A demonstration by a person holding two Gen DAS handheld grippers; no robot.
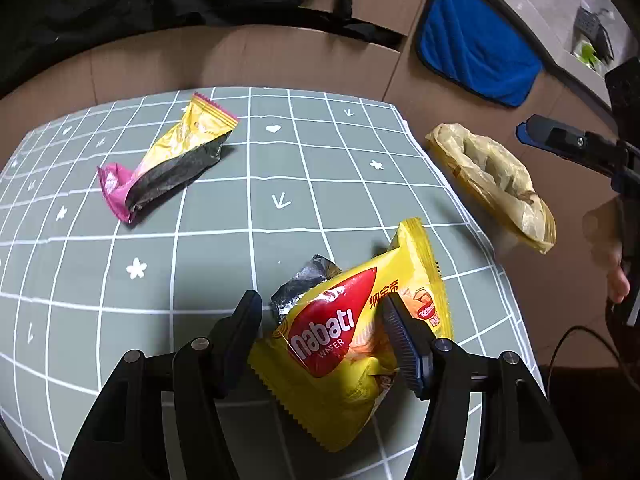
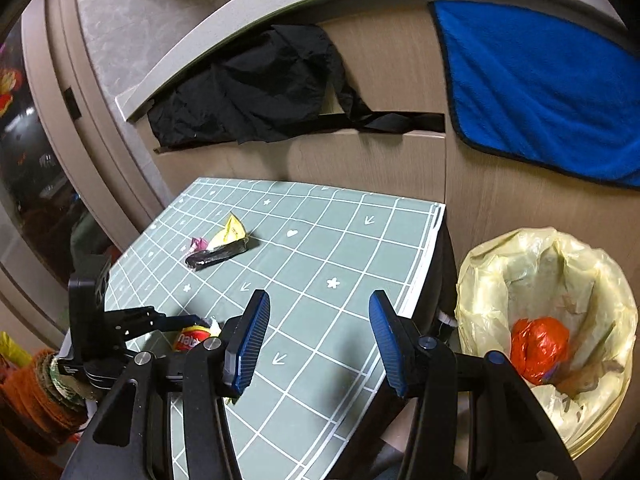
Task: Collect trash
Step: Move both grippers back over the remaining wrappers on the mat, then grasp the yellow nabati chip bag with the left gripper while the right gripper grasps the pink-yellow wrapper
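The left tool [image 1: 320,320] stood spread, its jaws straddling the crumpled yellow foil Nabati wafer wrapper [image 1: 352,344] on the grey-green grid-patterned tabletop [image 1: 280,160]; the right-hand pad [image 1: 400,340] lay against or just over the wrapper's printed face, while the left-hand pad stood just beside its torn silver end, so no pinch was yet made. The right tool [image 2: 318,336] was also spread and held nothing, hovering over the tabletop's near edge.

Recommended procedure: lower the left tool until both pads flank the wrapper's puffed middle; close on the bulk rather than the thin serrated edge, since slick foil is likely to slip; lift clear before carrying it to the round bin lined with a pale yellow plastic bag [image 2: 552,320], which stood beside the tabletop, off its right edge.

A second wrapper, yellow, pink and black foil [image 1: 168,164], lay well apart toward the far left.

Limits of view: the wafer wrapper's underside and near end were hidden behind the tool; whether the right-hand pad pressed it could not be told; the bin's contents were partly obscured, only an orange crumpled item [image 2: 540,344] being distinct.
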